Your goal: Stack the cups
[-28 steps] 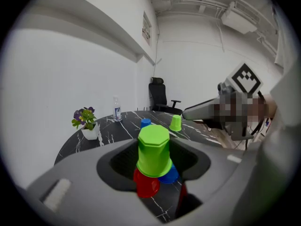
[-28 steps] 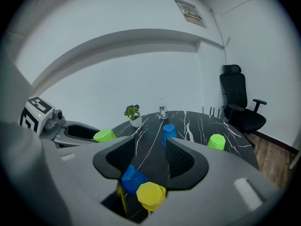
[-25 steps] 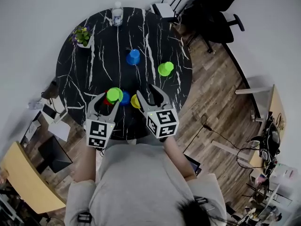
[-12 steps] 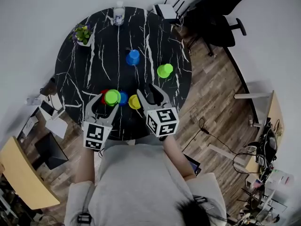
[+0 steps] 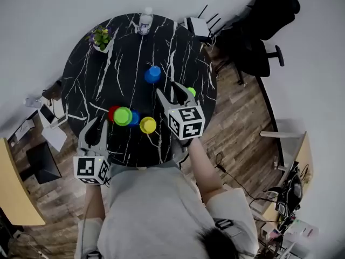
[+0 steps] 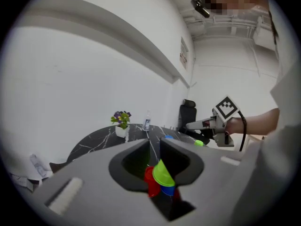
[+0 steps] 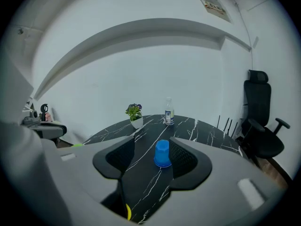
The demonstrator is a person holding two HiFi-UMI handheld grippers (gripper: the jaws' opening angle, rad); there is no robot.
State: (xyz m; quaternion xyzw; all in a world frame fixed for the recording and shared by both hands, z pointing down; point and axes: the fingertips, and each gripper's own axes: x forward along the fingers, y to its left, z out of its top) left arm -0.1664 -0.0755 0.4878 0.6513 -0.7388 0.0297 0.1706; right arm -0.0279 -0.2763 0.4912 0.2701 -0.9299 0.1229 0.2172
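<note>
with its jaws wide apart and empty, the right gripper point(image 5: 166, 88) could tip the lone blue cup point(image 5: 152, 74) if it closes off-centre, while the left gripper point(image 5: 97, 125), jaws just narrowed on nothing, waits.

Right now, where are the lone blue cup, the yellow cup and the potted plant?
lone blue cup point(image 7: 162, 153): right gripper view, on its side wall.
yellow cup point(image 5: 147, 125): head view, on its top face.
potted plant point(image 5: 101, 37): head view, on its leaves.

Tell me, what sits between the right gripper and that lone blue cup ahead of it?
Nothing: the right gripper view shows only bare black marble table between the right gripper and the blue cup.
</note>
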